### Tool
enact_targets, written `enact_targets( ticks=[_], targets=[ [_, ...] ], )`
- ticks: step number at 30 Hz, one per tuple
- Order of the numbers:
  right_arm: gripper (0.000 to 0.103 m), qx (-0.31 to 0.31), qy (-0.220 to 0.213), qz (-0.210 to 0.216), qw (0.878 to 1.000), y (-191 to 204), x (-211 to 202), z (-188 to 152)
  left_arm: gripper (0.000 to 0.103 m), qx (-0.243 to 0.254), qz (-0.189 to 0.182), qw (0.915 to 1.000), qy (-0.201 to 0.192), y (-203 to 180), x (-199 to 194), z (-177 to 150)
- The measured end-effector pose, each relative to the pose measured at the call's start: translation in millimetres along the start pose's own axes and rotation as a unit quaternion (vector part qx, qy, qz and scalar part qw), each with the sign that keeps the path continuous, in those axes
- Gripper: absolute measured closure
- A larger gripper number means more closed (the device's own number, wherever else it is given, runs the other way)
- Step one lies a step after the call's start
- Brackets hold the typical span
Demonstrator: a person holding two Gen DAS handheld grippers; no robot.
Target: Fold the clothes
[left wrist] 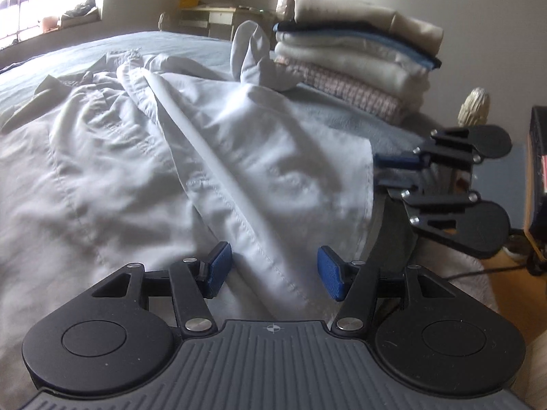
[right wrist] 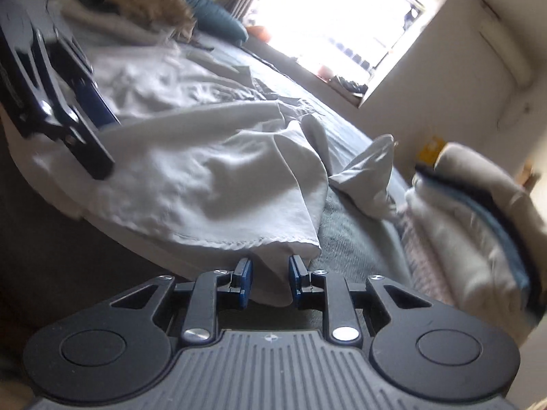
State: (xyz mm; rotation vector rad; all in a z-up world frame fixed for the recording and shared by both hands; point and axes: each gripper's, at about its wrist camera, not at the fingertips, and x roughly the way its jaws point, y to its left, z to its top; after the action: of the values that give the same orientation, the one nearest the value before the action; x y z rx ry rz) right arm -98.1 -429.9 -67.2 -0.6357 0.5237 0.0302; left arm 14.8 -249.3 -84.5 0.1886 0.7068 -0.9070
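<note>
A pale white shirt (left wrist: 143, 157) lies spread and rumpled on the blue-grey bed sheet (left wrist: 177, 46), one sleeve (left wrist: 249, 51) poking up. My left gripper (left wrist: 273, 271) is open at the near edge, its blue pads wide apart with the shirt's front edge lying between them. In the right wrist view, the left gripper (right wrist: 109, 147) hovers over the shirt (right wrist: 205, 177) at the upper left. My right gripper (right wrist: 270, 282) stands narrowly open with the hem corner hanging between its pads. From the left wrist view, the right gripper (left wrist: 393, 172) sits at the shirt's right hem.
A stack of folded clothes (left wrist: 359, 54) rests on the bed past the shirt, at the right in the other view as the stack (right wrist: 471, 225). A bright window (right wrist: 342, 17) and a desk (left wrist: 212, 17) stand behind. Wooden floor (left wrist: 506, 273) shows beyond the bed's right edge.
</note>
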Motion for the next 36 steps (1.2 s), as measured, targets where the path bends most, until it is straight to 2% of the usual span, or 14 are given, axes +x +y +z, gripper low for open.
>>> enact_targets(
  ticks=[1,3,6,10,14,17,21,23,24,26,28,31,33,36],
  targets=[
    [0.082,0.009,-0.001,-0.004,1.000,-1,4,-1,0.047,0.002,0.002,1.0000,0.001,-1,0,0],
    [0.101,0.043,-0.001,-0.023,0.999,-7,10,-4,0.047,0.006,0.007,0.9999,0.004,-3,1,-1],
    [0.103,0.137,-0.005,-0.065,0.988,-25,5,-13,0.047,0.009,0.008,0.9999,0.007,-4,2,-1],
    [0.103,0.290,-0.029,-0.053,0.955,-49,-16,-35,0.047,0.015,0.008,0.9998,0.009,-4,3,0],
    [0.102,0.386,-0.031,-0.035,0.921,-57,-13,-57,0.047,0.023,0.006,0.9997,0.011,-3,2,0],
    [0.101,0.491,-0.034,-0.009,0.870,-75,-5,-81,0.047,0.027,0.003,0.9996,0.011,-3,2,0],
    [0.100,0.649,-0.053,0.019,0.759,-106,-3,-124,0.047,0.024,-0.001,0.9997,0.010,-1,2,0],
    [0.099,0.657,-0.061,0.010,0.751,-114,-7,-132,0.047,0.023,-0.003,0.9997,0.009,0,2,-1],
    [0.097,0.643,-0.066,0.000,0.763,-115,-13,-130,0.047,0.023,-0.003,0.9997,0.009,0,2,-1],
    [0.095,0.582,-0.082,-0.002,0.809,-110,-26,-118,0.047,0.022,-0.005,0.9997,0.010,0,2,0],
    [0.092,0.479,-0.074,-0.010,0.875,-94,-32,-95,0.047,0.022,-0.006,0.9997,0.009,1,2,0],
    [0.065,0.321,-0.057,-0.026,0.945,-65,-34,-65,0.047,0.022,-0.006,0.9997,0.010,1,2,0],
    [0.063,0.246,-0.054,-0.040,0.967,-50,-28,-51,0.047,0.023,-0.006,0.9997,0.010,1,2,0],
    [0.063,0.154,-0.047,-0.067,0.985,-35,-8,-36,0.047,0.023,-0.005,0.9997,0.010,0,3,0]
  ],
)
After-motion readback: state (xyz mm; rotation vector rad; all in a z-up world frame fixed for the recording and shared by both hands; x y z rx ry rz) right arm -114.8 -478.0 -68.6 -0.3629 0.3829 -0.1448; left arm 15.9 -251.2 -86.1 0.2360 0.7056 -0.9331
